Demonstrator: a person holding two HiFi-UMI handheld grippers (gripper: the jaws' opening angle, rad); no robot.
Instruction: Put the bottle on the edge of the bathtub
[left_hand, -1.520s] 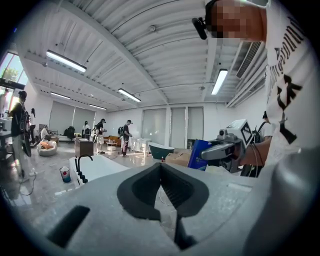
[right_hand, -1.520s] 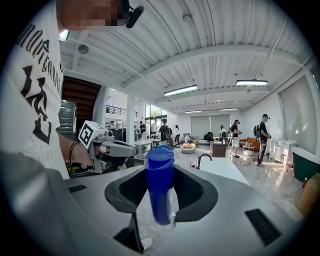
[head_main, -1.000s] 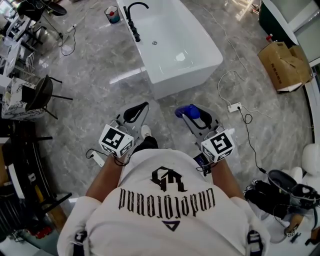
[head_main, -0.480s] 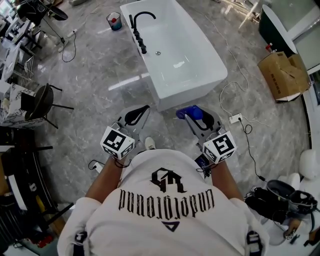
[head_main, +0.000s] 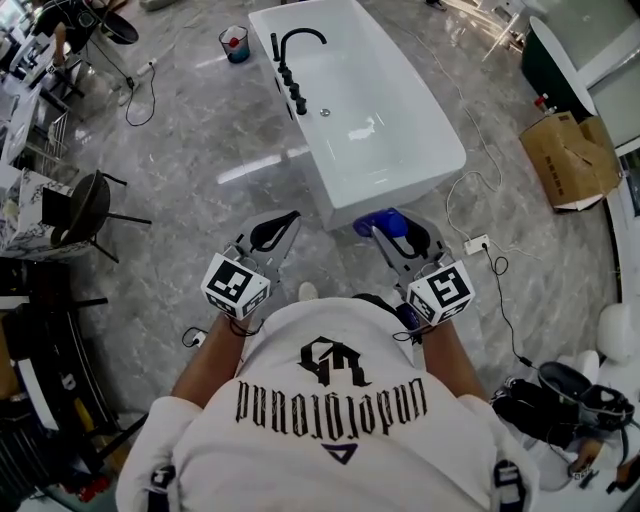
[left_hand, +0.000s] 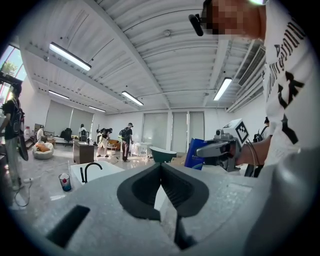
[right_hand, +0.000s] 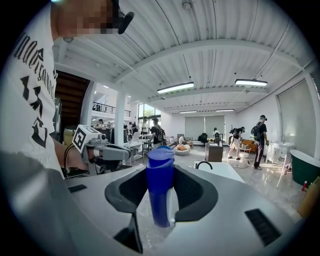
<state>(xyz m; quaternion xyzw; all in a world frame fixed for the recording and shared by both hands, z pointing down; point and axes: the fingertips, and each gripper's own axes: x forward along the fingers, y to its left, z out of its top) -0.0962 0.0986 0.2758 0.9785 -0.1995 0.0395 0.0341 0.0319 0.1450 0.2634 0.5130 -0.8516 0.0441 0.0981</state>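
Holding: bottle (right_hand: 159, 200), blue, upright, clamped between the jaws of the right hand-held gripper (right_hand: 160, 172).
Left hand-held gripper (left_hand: 161, 167): jaws together, nothing held.
Bearing: bathtub (head_main: 400, 195) near rim lies just ahead of the bottle, on the right hand's side.

I see a big open studio hall, not a home: a white freestanding bathtub (head_main: 370, 110) sits on a glossy grey marble-look floor (head_main: 200, 120), among a white power strip (head_main: 476, 243), a brown cardboard box (head_main: 565, 150), a black office chair (head_main: 82, 205) and long ceiling strip lights (left_hand: 70, 56).
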